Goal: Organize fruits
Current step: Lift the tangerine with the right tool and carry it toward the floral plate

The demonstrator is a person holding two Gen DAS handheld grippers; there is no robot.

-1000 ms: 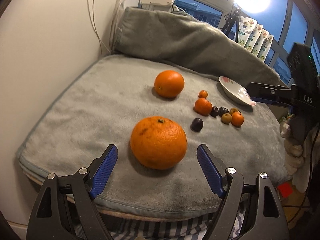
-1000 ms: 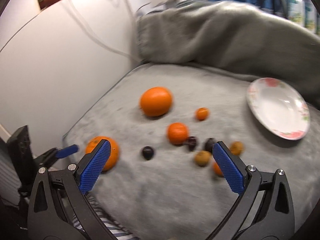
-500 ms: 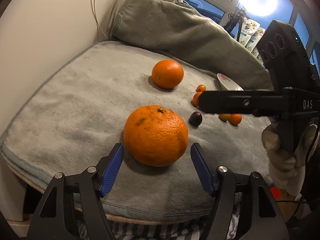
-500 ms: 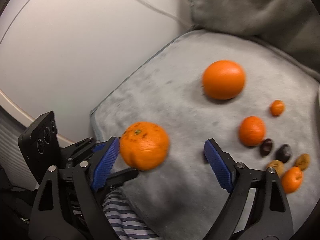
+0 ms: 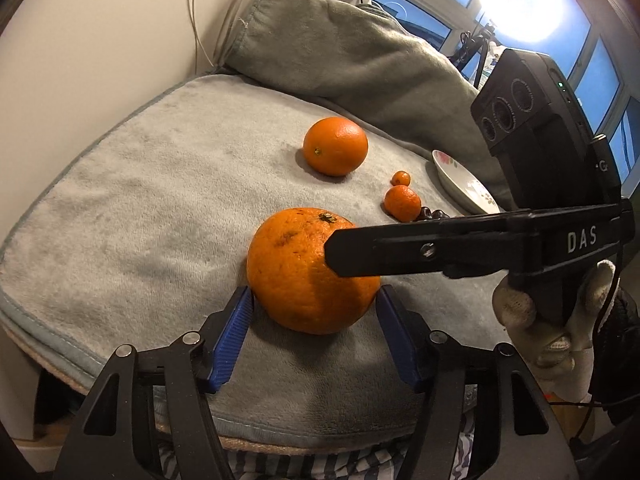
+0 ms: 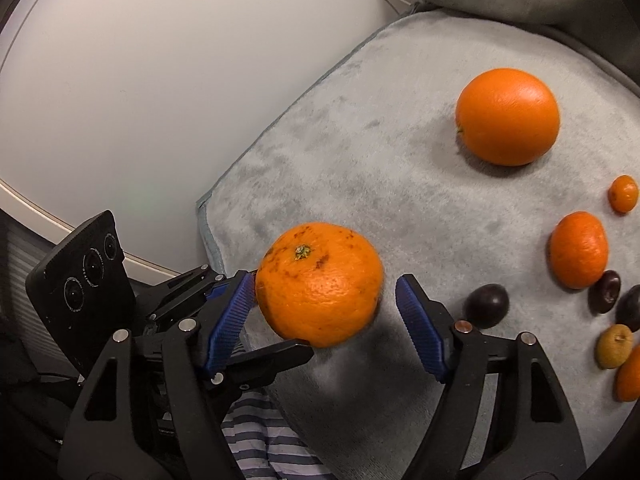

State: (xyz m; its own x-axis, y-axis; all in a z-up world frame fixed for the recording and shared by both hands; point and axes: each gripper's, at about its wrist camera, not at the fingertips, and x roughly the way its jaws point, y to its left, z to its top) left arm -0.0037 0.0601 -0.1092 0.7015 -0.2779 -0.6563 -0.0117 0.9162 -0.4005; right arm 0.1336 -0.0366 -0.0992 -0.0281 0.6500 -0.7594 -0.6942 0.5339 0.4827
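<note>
A large speckled orange (image 5: 308, 276) rests on the grey blanket (image 5: 160, 184) near its front edge. My left gripper (image 5: 314, 332) has its blue pads against both sides of it and is shut on it. The same orange (image 6: 318, 284) fills the right wrist view, between the fingers of my right gripper (image 6: 328, 320), which is open; its left pad is near the fruit, its right pad apart. A second smooth orange (image 5: 335, 151) lies farther back. Small mandarins (image 5: 402, 202), dark plums (image 6: 486, 305) and a brownish fruit (image 6: 614, 346) cluster at the right.
A white flowered plate (image 5: 460, 188) stands at the right beyond the small fruits. A bunched grey blanket (image 5: 352, 52) rises along the back. A white wall (image 5: 100, 40) with cables borders the left. Striped cloth (image 6: 260, 432) hangs below the front edge.
My left gripper has closed in onto the large orange. My right gripper has swung left and come down around the same orange, its arm now crossing the left wrist view.
</note>
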